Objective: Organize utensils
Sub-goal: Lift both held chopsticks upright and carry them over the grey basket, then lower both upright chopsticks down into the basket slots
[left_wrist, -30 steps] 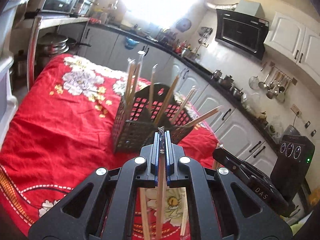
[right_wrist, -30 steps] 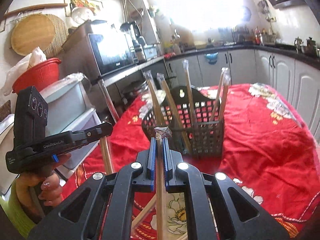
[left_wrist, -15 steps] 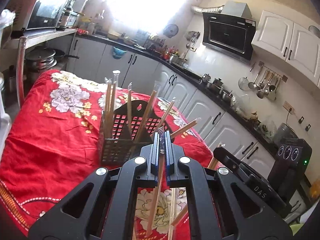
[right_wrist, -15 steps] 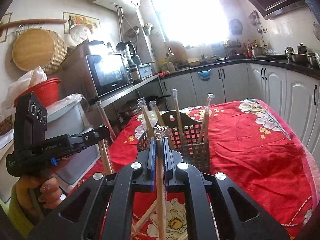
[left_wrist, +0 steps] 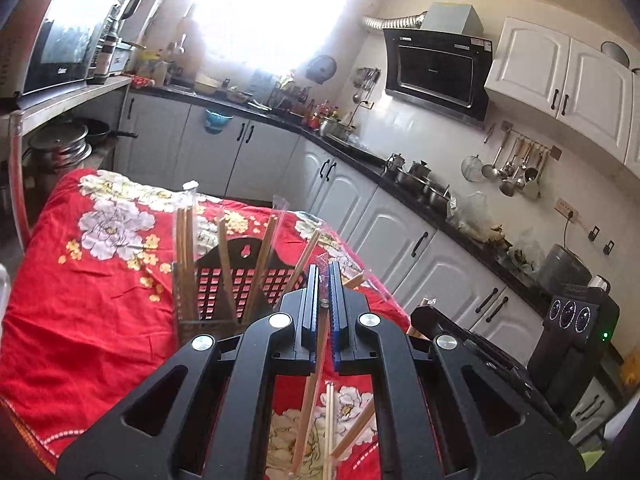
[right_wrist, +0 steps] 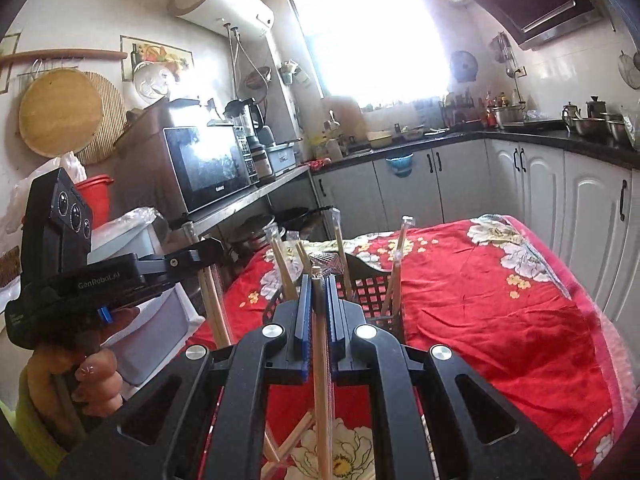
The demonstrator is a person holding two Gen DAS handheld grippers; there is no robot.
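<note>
The black lattice utensil basket (left_wrist: 240, 288) stands upright on the red floral cloth (left_wrist: 80, 320) covering the bench. It contains several plastic-sleeved chopstick pairs (left_wrist: 185, 256), leaning outward. The left gripper (left_wrist: 323, 308) fingers clench one sleeved chopstick pair (left_wrist: 310, 400), basket at 11 o'clock. The right gripper (right_wrist: 319, 312) fingers clench another chopstick pair (right_wrist: 322, 380), basket at 12 o'clock. Loose chopsticks (left_wrist: 352, 432) lie on the cloth below.

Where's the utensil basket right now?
The black lattice utensil basket stands on the red floral tablecloth, just ahead of both grippers, left of centre in the left wrist view.
</note>
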